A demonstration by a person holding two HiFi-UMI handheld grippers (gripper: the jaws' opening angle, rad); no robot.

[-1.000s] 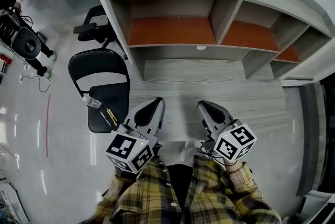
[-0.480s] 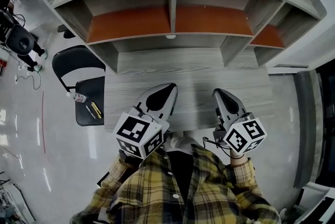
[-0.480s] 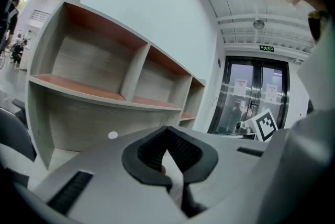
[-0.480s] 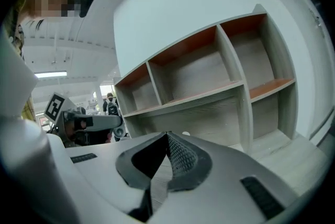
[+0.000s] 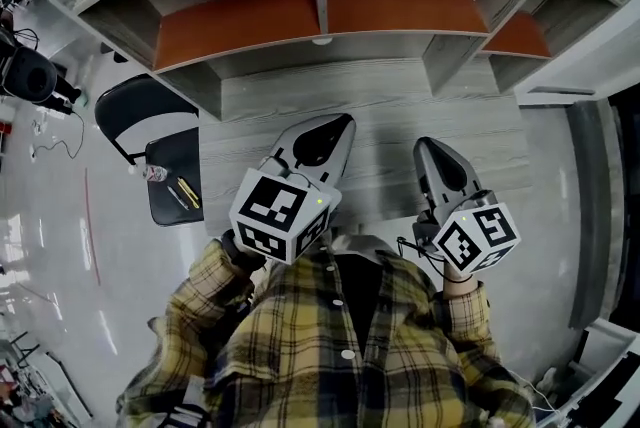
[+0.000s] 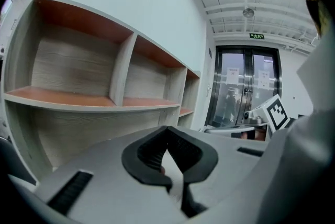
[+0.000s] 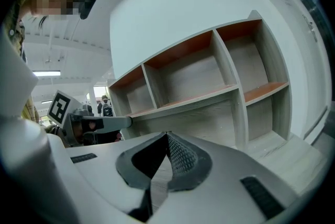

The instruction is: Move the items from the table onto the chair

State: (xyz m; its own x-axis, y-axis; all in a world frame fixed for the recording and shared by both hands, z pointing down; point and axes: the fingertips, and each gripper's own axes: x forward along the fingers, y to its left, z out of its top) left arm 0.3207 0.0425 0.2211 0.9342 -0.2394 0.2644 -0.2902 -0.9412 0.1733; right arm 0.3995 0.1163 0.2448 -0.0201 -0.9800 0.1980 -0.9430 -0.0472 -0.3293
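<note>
Head view, contents as found.

1. Table [image 5: 380,106]: grey wood-grain top at the centre of the frame. No loose item shows on any visible part of it. The strip at six o'clock is covered by the grippers and the person's plaid shirt, so it cannot be checked.
2. Shelf unit [image 5: 320,16]: stands at twelve o'clock on the table. It has open compartments with orange-brown floors, and all those in view look bare.
3. Chair [image 5: 178,154]: black, at nine o'clock of the table and just beside its edge.
   - Clear bottle [image 5: 153,173]: lies on the seat toward its nine o'clock rim.
   - Two slim sticks: one yellow [image 5: 188,194] and one dark beside it, toward six o'clock of the bottle. They are too small to name.
4. Left gripper [image 5: 338,126]: over the table's near half, pointing to twelve o'clock. In the left gripper view [image 6: 167,129] its pads meet at the tip, clenched with nothing between them.
5. Right gripper [image 5: 428,148]: at three o'clock of the left one and apart from it. In the right gripper view [image 7: 167,135] it is likewise clenched and carries nothing.

Status, as a judgement: the task looks finished or nearly so. The items lie on the chair, the table shows nothing left to fetch, and both tools are unloaded. The only thing left is to check the hidden near edge.
</note>
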